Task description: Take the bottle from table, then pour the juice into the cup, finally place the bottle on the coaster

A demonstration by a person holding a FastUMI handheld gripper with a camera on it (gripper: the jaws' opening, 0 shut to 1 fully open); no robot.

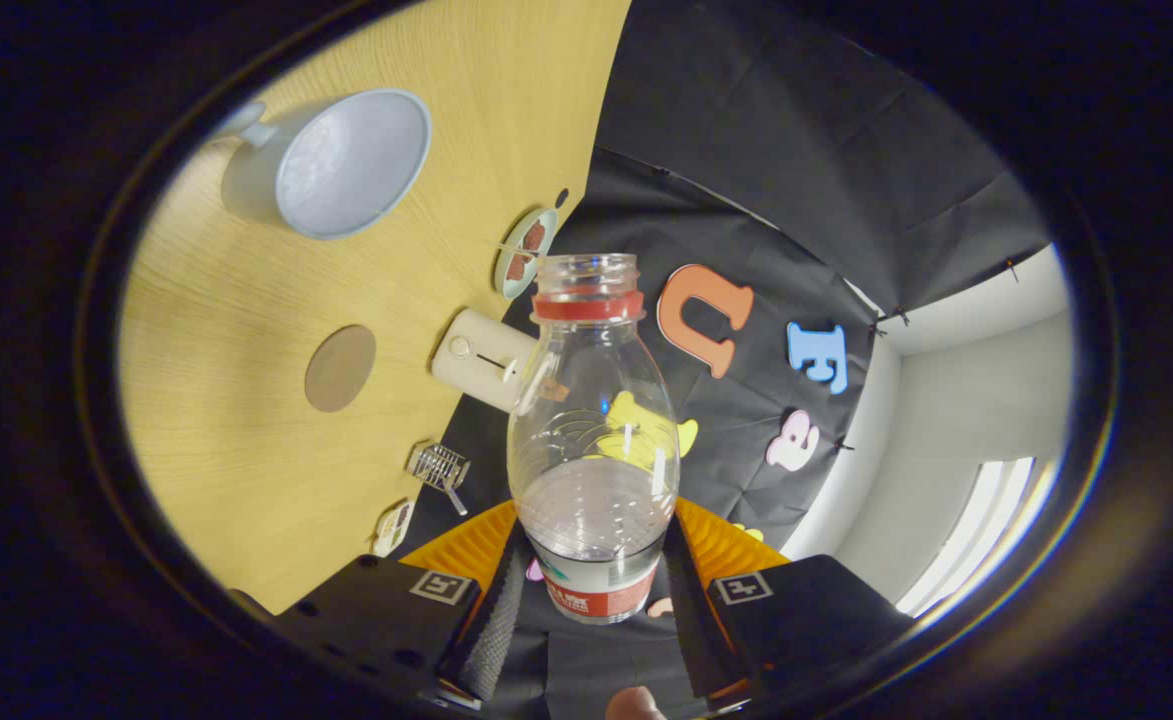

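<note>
My gripper point(591, 590) is shut on a clear plastic bottle point(591, 440), both fingers pressing its labelled lower part. The bottle has no cap, only a red ring below its open mouth. The view is rolled hard, so the wooden table point(236, 420) stands tilted to the left of the bottle. A pale blue cup point(346, 165) with a handle sits on the table well beyond the fingers, its open mouth facing me. A round brown coaster point(340, 368) lies flat on the table between the cup and the fingers, left of the bottle.
A cream box-shaped device point(481, 358) stands by the table's far edge behind the bottle. A small dish point(524, 252) with brown pieces sits beyond it. A small wire rack point(439, 466) and another little object point(393, 527) lie near the edge closer in.
</note>
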